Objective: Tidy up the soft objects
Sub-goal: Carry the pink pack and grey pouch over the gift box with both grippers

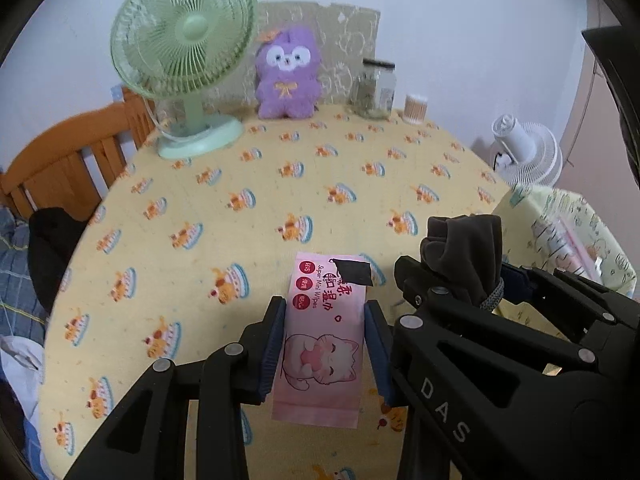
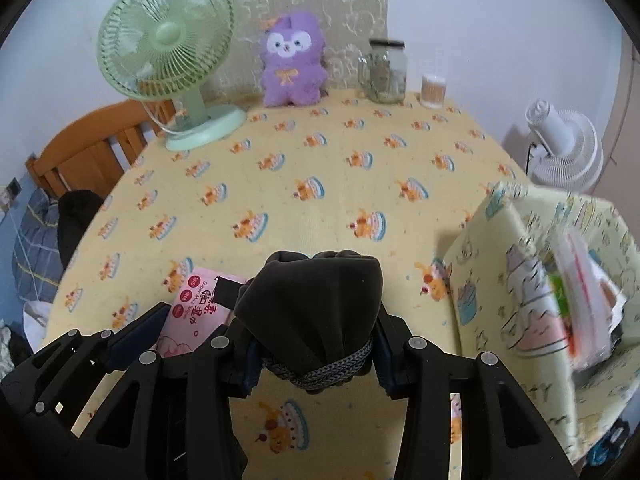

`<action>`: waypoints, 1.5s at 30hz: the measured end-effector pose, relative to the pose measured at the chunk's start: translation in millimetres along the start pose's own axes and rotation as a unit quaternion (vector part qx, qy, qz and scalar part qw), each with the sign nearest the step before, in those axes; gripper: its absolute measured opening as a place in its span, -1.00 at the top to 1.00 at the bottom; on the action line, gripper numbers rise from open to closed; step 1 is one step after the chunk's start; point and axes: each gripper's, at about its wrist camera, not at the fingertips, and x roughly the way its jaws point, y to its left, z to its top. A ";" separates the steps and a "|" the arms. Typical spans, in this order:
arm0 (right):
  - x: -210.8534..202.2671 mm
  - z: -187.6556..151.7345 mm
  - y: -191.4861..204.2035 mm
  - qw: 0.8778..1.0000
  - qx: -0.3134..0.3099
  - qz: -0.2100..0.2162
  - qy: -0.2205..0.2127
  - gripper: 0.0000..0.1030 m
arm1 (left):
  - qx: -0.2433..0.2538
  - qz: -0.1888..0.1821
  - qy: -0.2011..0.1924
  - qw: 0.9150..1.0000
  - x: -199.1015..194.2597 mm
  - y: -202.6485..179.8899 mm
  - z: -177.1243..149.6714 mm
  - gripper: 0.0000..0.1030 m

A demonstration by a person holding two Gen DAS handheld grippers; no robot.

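A pink pack of mini wipes [image 1: 320, 344] with a cartoon cat sits between the blue pads of my left gripper [image 1: 324, 316], which is shut on it just above the yellow tablecloth [image 1: 240, 240]. The pack's end [image 2: 192, 300] also shows low left in the right wrist view. My right gripper [image 2: 316, 356] is shut on a dark grey cloth bundle [image 2: 316, 296] tied with a braided cord. In the left wrist view that bundle [image 1: 464, 248] hangs to the right of the pack. A purple plush toy [image 1: 286, 76] sits upright at the table's far edge.
A yellow cartoon-print fabric bin [image 2: 500, 280] holding packets stands at the right. At the back are a green desk fan [image 2: 164, 36], a glass jar [image 2: 386, 72] and a cotton-swab tub [image 2: 433, 90]. A white fan [image 2: 564, 148] is beyond the right edge and a wooden bed frame [image 1: 68, 152] on the left.
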 end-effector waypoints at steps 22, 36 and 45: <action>-84.4 31.7 -31.6 0.996 -0.009 0.001 -0.092 0.07 | 0.015 0.005 -0.082 0.997 -62.1 -45.1 35.5 0.21; -119.2 41.7 -74.2 0.992 0.000 -0.019 -0.121 0.07 | 0.027 -0.015 -0.109 0.994 -78.4 -90.5 50.0 0.20; -129.8 42.6 -104.5 0.991 0.009 -0.027 -0.130 0.07 | 0.051 -0.032 -0.113 0.992 -77.7 -121.9 56.0 0.20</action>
